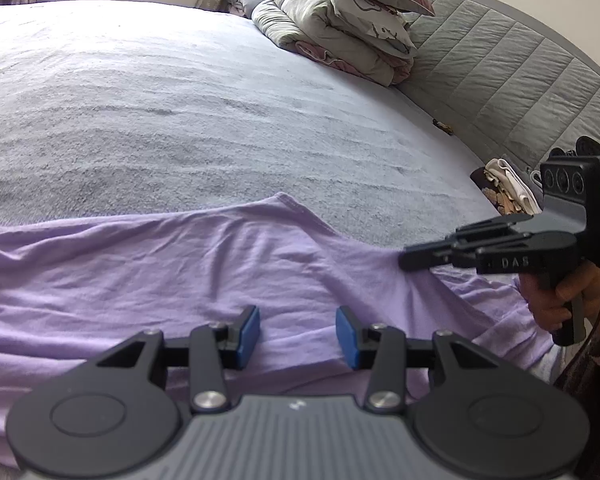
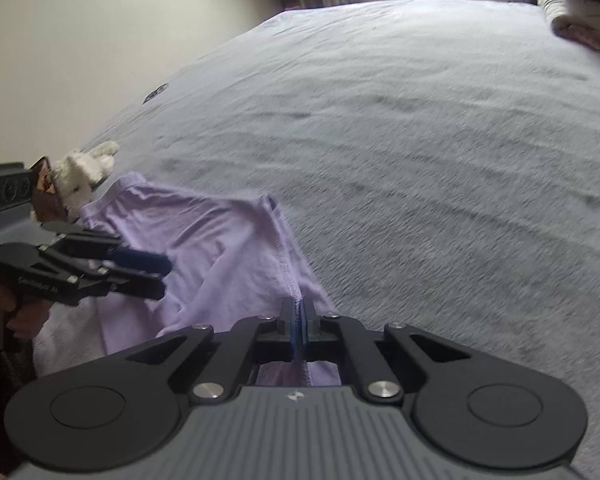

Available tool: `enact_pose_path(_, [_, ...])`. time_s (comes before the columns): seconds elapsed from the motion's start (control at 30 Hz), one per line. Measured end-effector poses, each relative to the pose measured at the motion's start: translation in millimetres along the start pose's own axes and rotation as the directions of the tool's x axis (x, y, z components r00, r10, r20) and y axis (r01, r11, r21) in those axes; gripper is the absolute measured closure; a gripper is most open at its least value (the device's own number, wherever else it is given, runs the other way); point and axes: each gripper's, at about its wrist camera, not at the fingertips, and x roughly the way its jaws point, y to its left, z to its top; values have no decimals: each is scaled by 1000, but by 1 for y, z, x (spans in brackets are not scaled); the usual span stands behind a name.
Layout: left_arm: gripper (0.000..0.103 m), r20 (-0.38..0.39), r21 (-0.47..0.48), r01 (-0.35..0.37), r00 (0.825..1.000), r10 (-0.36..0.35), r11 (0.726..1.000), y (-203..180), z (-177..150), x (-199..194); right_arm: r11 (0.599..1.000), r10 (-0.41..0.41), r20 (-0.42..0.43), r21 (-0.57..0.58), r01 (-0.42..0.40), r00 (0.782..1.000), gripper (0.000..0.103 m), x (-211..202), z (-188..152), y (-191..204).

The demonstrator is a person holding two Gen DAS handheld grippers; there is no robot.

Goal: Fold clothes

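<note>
Across the grey bed (image 1: 180, 112) lies a lilac shirt (image 1: 180, 272); right gripper (image 2: 299, 312) jaws pinch its seam, left gripper (image 1: 298, 334) jaws gape empty above it.

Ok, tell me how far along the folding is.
Early. Done: the lilac shirt is laid out on the bed, still wrinkled, no fold visible. In hand: the right gripper is shut on the shirt's hemmed edge; the left gripper is open over the fabric, gripping nothing. Left: the left grip and every fold.

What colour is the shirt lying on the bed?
The shirt is plain light purple, a lilac with no pattern; the left wrist view shows it best.
</note>
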Motion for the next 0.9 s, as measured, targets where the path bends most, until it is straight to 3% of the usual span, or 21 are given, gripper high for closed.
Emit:
enact_pose_path(0.2, [60,-1,1,-2,1000,2,1000,1,0,-2,999,-53,15,0,53,998,100,0,6,-7])
enact_pose_path(0.33, [60,-15,0,-6,1000,6,1000,3,-1,-1,996,-90,-38,-16,89,995,100,13,2,-8])
enact_pose_path(0.5, [60,-20,-15,-9,1000,9,1000,7,0,-7,996,-91,-24,-13,91,996,94,6,2,-4])
enact_pose_path(0.73, [60,0,-142,-2,1000,2,990,19,-13,-36,995,-25,17,-101,27,1000,92,-23,-14,28])
enact_pose_path(0.9, [60,21,-292,-20,999,27,956,33,-27,-59,979,37,16,-202,-33,999,82,-33,-30,62])
